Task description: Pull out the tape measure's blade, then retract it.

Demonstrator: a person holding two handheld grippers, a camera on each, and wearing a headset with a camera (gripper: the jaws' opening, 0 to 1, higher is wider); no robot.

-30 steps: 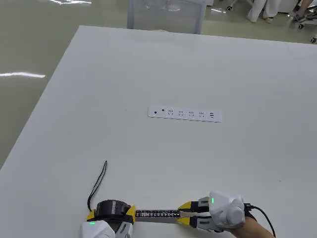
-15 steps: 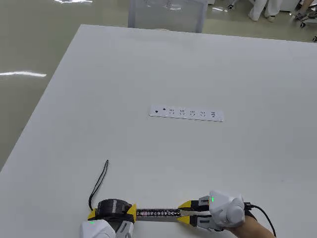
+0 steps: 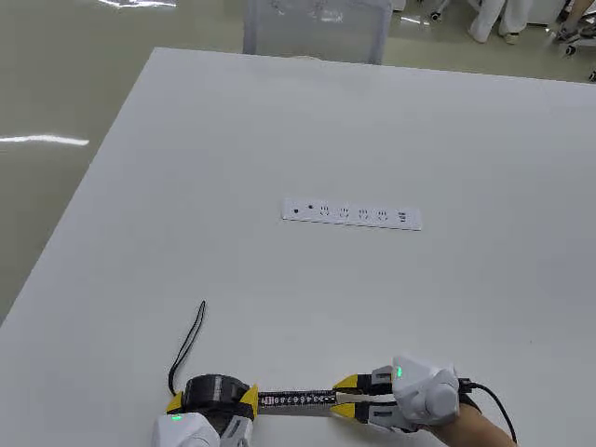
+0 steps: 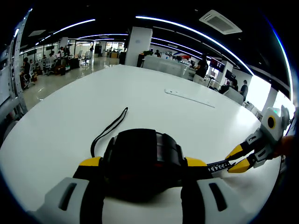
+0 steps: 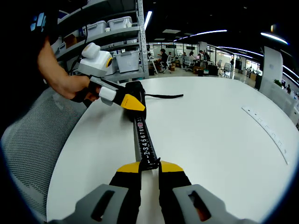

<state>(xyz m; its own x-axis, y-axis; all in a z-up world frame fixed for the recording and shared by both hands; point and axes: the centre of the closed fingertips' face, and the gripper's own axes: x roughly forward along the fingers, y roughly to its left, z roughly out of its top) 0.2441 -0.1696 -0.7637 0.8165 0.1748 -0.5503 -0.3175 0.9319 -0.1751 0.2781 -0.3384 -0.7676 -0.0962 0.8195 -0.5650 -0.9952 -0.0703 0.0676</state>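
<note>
A black tape measure (image 3: 213, 392) rests on the white table (image 3: 326, 140) near its front edge, and my left gripper (image 3: 212, 402) is shut on its case (image 4: 142, 161). Its black wrist strap (image 3: 186, 345) trails away across the table. The blade (image 3: 296, 400) is drawn out a short way to the right, with numbers showing along it (image 5: 145, 142). My right gripper (image 3: 341, 399) is shut on the blade's end (image 5: 149, 164). In the right gripper view the left gripper (image 5: 126, 99) holds the case (image 5: 136, 93) at the far end of the blade.
A white power strip (image 3: 352, 213) lies flat in the middle of the table. A clear plastic bin (image 3: 315, 28) stands past the far edge. A cable (image 3: 492, 402) runs from the right gripper. Shelving with bins (image 5: 110, 42) stands beside the table.
The drawn-out stretch of blade looks slightly shorter, with the right gripper a little closer to the case. The camera has shifted slightly.
</note>
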